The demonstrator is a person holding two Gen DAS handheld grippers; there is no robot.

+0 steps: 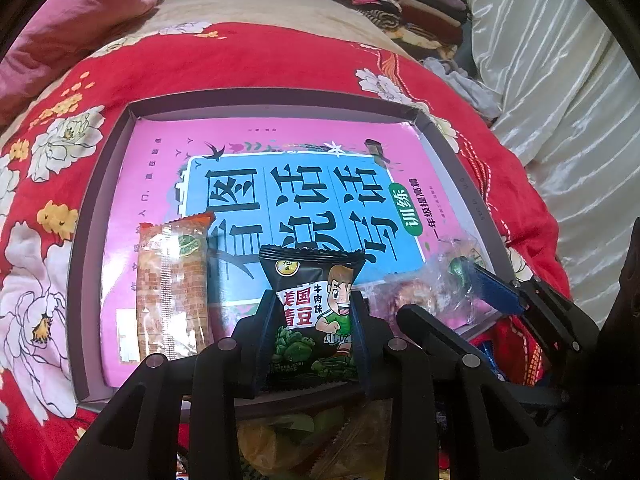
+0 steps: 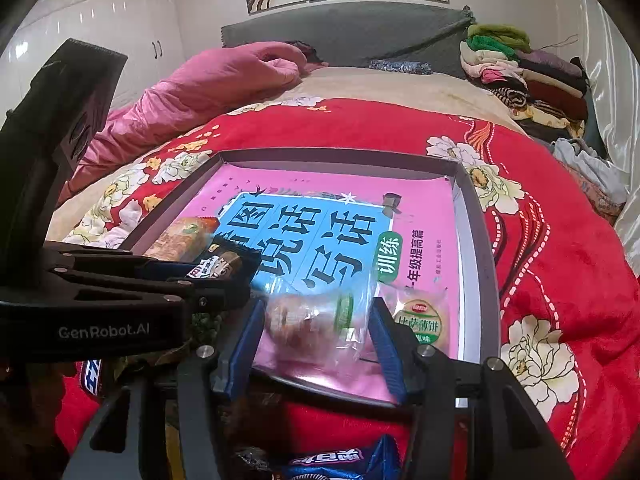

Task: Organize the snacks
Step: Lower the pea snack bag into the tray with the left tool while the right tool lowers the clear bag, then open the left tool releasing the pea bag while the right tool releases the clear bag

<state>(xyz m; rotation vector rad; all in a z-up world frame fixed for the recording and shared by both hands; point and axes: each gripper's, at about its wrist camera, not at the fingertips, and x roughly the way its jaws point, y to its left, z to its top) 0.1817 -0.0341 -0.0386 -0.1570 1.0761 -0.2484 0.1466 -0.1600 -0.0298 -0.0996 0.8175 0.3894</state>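
Left wrist view: my left tongs point(image 1: 312, 344) pinch green-pea packet point(image 1: 314, 316) over tray point(image 1: 86, 248); right tongs point(image 2: 316, 344) clamp clear-wrapped snack point(image 2: 310, 320). Orange bar point(image 1: 172, 284) and round cracker pack point(image 2: 420, 318) placed; more snacks point(image 2: 336, 462) wait on bed.

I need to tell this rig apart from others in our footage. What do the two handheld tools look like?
Both are matte black plastic with silver round screw heads along angular, slotted finger arms. The left tool and right tool have blue ribbed fingers. The left tool's side reads "GenRobot.AI" in white letters. No cables or sleeves show.
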